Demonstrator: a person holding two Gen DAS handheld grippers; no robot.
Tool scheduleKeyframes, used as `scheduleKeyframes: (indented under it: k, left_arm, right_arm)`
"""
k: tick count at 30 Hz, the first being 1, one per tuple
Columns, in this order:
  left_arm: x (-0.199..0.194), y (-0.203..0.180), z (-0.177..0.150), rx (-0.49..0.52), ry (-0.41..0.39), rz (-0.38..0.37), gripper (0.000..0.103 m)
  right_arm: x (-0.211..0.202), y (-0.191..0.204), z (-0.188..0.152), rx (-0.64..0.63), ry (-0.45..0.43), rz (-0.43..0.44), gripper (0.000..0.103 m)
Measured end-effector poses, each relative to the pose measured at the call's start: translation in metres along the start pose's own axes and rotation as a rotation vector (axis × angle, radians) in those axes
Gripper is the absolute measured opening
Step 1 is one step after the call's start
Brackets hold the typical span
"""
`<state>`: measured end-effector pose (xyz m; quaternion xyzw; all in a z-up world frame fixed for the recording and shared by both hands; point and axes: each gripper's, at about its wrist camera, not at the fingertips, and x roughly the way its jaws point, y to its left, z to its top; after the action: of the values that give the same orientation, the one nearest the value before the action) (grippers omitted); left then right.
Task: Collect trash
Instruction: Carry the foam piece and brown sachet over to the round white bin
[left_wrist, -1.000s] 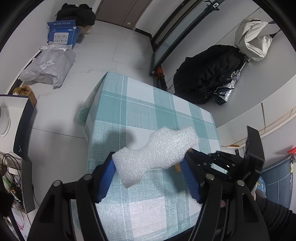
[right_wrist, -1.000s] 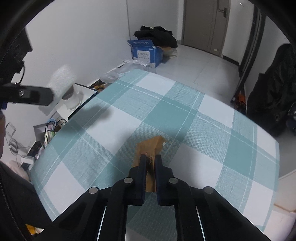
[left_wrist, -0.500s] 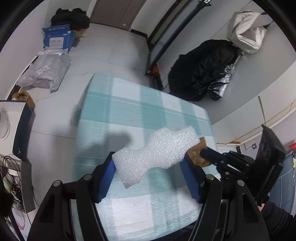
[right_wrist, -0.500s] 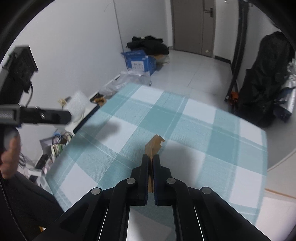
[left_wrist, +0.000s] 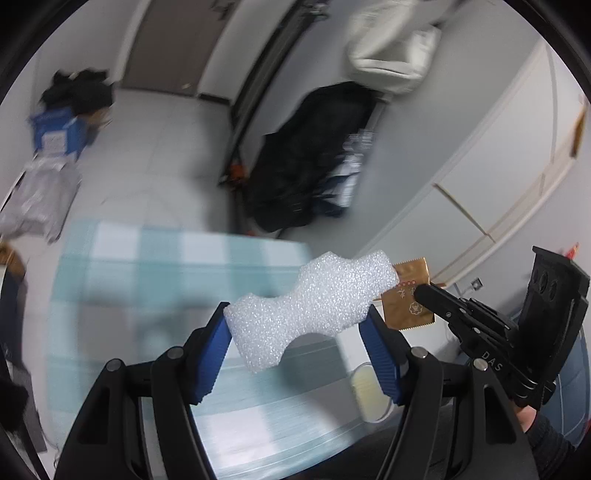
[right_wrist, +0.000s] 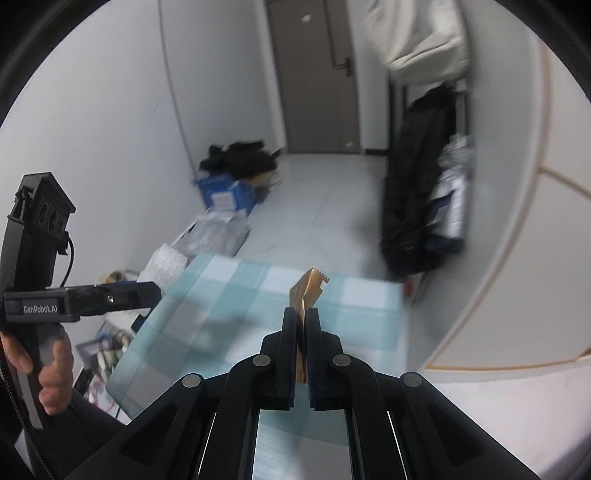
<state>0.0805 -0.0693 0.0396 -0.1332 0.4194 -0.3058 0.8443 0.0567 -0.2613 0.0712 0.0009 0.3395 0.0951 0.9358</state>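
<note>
While blurred, teal checked tablecloth (right_wrist: 229, 291) covers table beside white-tiled floor (right_wrist: 325, 192).

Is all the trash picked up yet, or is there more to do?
Both pieces look picked up. The left claw is squeezing the white foam piece, and the right claw is pinching the gold wrapper, both lifted above the checked table. No other trash shows on the blurry tabletop. What's left is dropping them somewhere; no bin is clearly visible.
</note>
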Motion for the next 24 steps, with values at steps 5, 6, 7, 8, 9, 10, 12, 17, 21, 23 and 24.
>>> scheduleKeyframes:
  k: [5, 6, 7, 8, 9, 10, 12, 17, 21, 23, 24]
  left_arm:
    - [0.018, -0.063, 0.008, 0.091, 0.005, -0.051, 0.065]
    - [0.022, -0.072, 0.009, 0.102, 0.009, -0.063, 0.065]
    - [0.026, -0.082, 0.010, 0.115, 0.013, -0.074, 0.065]
    - [0.032, -0.095, 0.010, 0.132, 0.018, -0.083, 0.065]
    - [0.037, -0.104, 0.010, 0.146, 0.023, -0.089, 0.065]
    - [0.042, -0.115, 0.010, 0.163, 0.030, -0.097, 0.065]
    - [0.054, -0.135, 0.008, 0.202, 0.046, -0.106, 0.065]
    - [0.095, -0.177, -0.002, 0.282, 0.103, -0.138, 0.065]
    - [0.125, -0.199, -0.011, 0.320, 0.151, -0.162, 0.065]
    - [0.141, -0.210, -0.019, 0.344, 0.180, -0.171, 0.065]
    - [0.152, -0.216, -0.025, 0.367, 0.204, -0.175, 0.065]
  right_arm:
    - [-0.051, -0.043, 0.002, 0.038, -0.064, -0.062, 0.004]
    - [-0.060, -0.052, 0.000, 0.046, -0.077, -0.078, 0.004]
    - [-0.070, -0.063, -0.002, 0.059, -0.087, -0.093, 0.004]
    - [-0.077, -0.073, -0.004, 0.073, -0.093, -0.105, 0.004]
    - [-0.084, -0.084, -0.008, 0.089, -0.098, -0.120, 0.004]
    - [-0.091, -0.097, -0.012, 0.109, -0.105, -0.137, 0.004]
    - [-0.103, -0.120, -0.023, 0.149, -0.112, -0.166, 0.004]
    - [-0.121, -0.173, -0.058, 0.256, -0.099, -0.221, 0.004]
    - [-0.122, -0.213, -0.093, 0.356, -0.063, -0.248, 0.004]
    - [-0.118, -0.228, -0.110, 0.395, -0.043, -0.257, 0.004]
    - [-0.115, -0.234, -0.117, 0.413, -0.033, -0.261, 0.004]
